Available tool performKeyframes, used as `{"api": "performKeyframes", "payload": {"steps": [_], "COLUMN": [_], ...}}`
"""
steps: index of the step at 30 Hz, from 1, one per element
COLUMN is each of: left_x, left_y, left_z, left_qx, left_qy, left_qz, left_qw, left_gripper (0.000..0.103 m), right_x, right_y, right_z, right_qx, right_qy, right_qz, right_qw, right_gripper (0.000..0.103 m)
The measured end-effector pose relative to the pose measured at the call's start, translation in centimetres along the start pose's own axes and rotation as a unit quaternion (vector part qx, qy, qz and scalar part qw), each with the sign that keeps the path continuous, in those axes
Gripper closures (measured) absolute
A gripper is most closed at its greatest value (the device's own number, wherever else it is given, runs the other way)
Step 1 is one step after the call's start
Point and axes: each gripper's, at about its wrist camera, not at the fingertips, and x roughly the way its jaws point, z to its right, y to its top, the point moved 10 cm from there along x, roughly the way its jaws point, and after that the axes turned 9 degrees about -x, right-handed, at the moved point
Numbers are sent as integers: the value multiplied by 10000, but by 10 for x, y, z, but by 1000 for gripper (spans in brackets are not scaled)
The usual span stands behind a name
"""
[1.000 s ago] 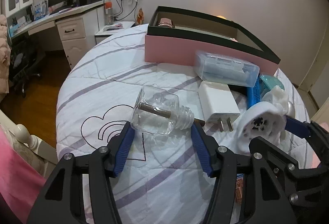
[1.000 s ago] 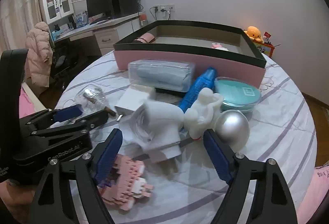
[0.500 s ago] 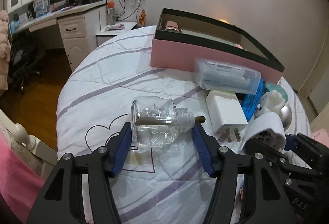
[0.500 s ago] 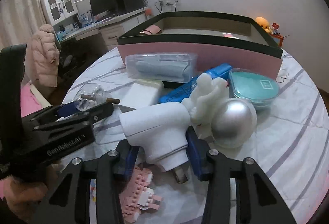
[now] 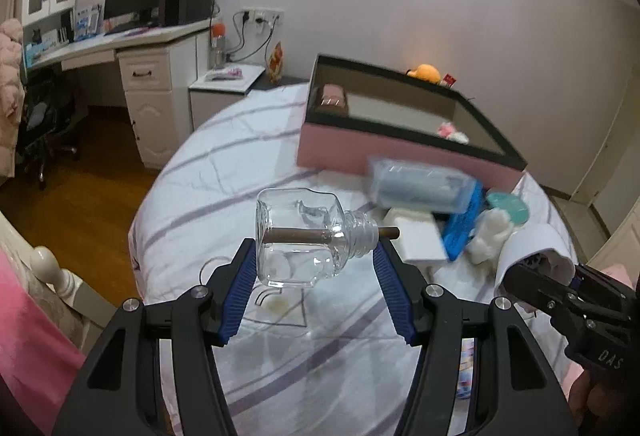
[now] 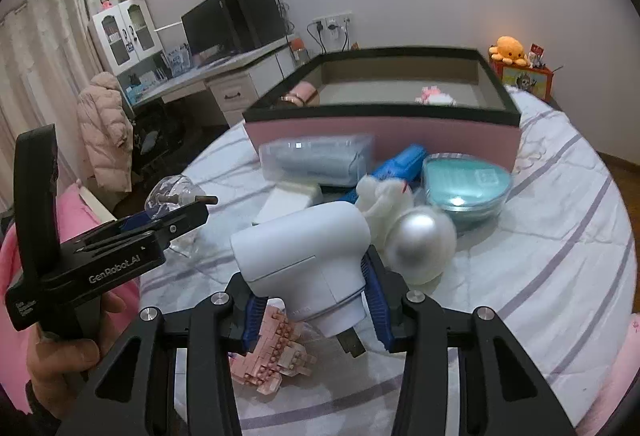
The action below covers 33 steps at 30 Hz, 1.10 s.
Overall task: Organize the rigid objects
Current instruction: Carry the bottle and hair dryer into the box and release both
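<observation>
Grippers each hold one item above the bed: left gripper (image 5: 314, 268) closed on a glass bottle (image 5: 304, 236), right gripper (image 6: 308, 296) closed on a white plug (image 6: 304, 248), while the box (image 6: 380, 134) holds only two small items and a pile waits beside it.

The glass bottle (image 5: 308, 236) lies on its side between the left gripper's (image 5: 314, 268) fingers, above the bed (image 5: 224, 172), neck to the right. Behind it stands the open box (image 6: 380, 140), with a clear case (image 6: 316, 160) just before its front wall and a flat charger (image 6: 288, 198) before that. The white plug (image 6: 304, 256) sits between the right gripper's (image 6: 310, 300) fingers, a brick figure (image 6: 276, 352) below it, a metal ball (image 6: 422, 240) just right, and a round tin (image 6: 466, 188) behind the ball.
</observation>
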Motion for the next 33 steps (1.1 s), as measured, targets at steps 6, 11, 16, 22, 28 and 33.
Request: {"api": "performKeyframes", "payload": {"steps": [6, 11, 16, 22, 28, 33], "left_x": [-17, -15, 15, 85, 169, 194], "left_y": [34, 83, 127, 157, 147, 130], "left_z": [27, 54, 77, 101, 108, 106], "left_qx": [206, 439, 579, 758, 767, 783], "left_qy": [-181, -308, -388, -272, -112, 3], "left_qz": [280, 523, 496, 161, -636, -1031], "left_qw": [9992, 9972, 9963, 9966, 9950, 9916], "left_gripper": [43, 43, 43, 43, 43, 43], "right_x": [-19, -30, -16, 44, 112, 137], "right_y": [41, 89, 137, 171, 160, 145], "right_z": [12, 35, 66, 110, 151, 163], "right_qx": [-171, -320, -320, -53, 274, 407], "right_qy": [-107, -349, -519, -492, -567, -571], "right_qz": [250, 506, 510, 55, -667, -1036], "right_qw": [9995, 9976, 9968, 9988, 9958, 9921], "right_gripper": [58, 58, 59, 58, 58, 58]}}
